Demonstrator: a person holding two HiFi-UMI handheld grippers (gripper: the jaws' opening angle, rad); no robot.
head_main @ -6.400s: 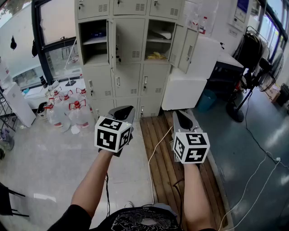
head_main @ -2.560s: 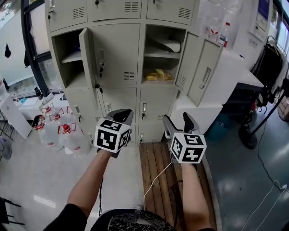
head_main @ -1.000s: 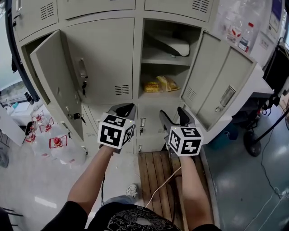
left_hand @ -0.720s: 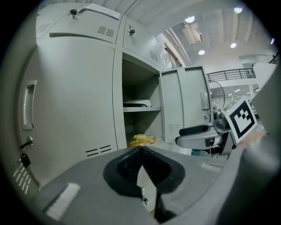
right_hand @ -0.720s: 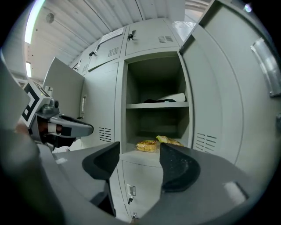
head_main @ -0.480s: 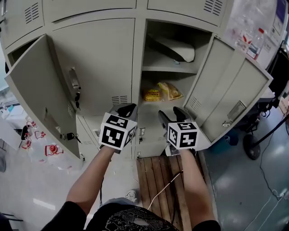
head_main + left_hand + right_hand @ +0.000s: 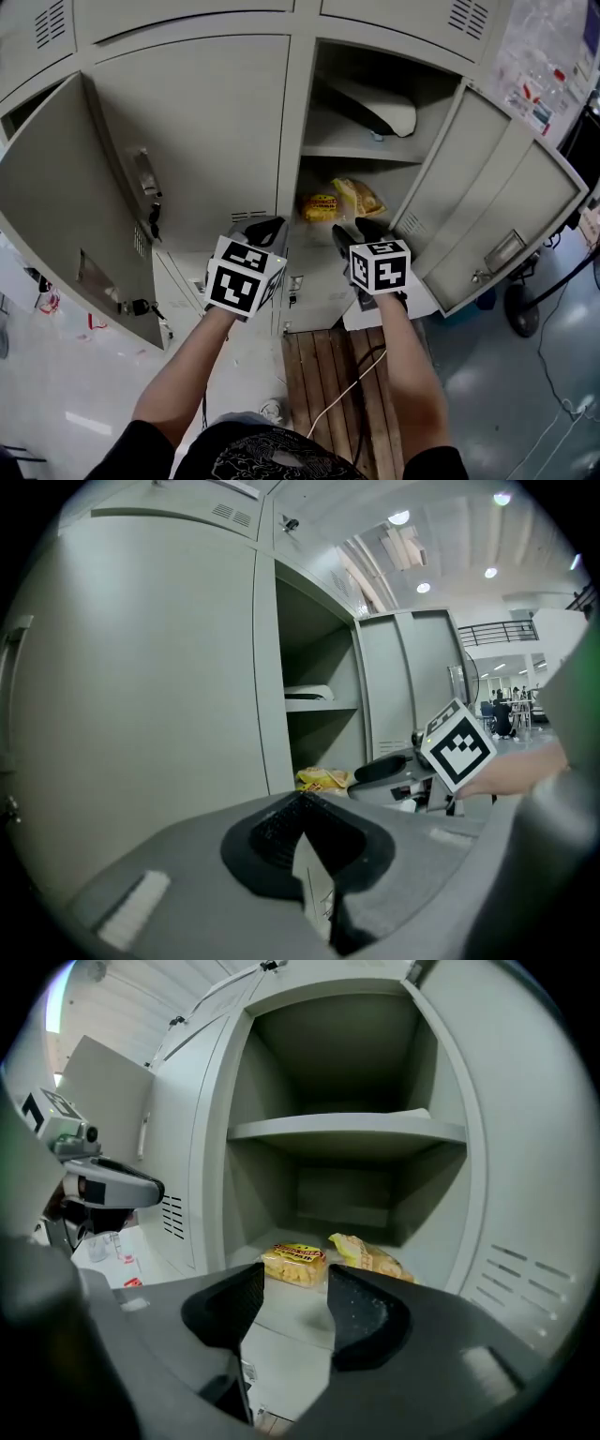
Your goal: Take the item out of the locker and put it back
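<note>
Two packets (image 7: pixel 294 1265) partly behind right gripper (image 7: pixel 295 1288)

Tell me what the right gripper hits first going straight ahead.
Probably the left snack packet in the locker; the right gripper has nothing between its jaws, which have just been closing. Depth unclear.

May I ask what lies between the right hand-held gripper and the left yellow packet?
Only bare locker floor, as the right gripper view shows. The right hand-held gripper has just been closing its jaws, nothing between them; the packet lies beyond.
</note>
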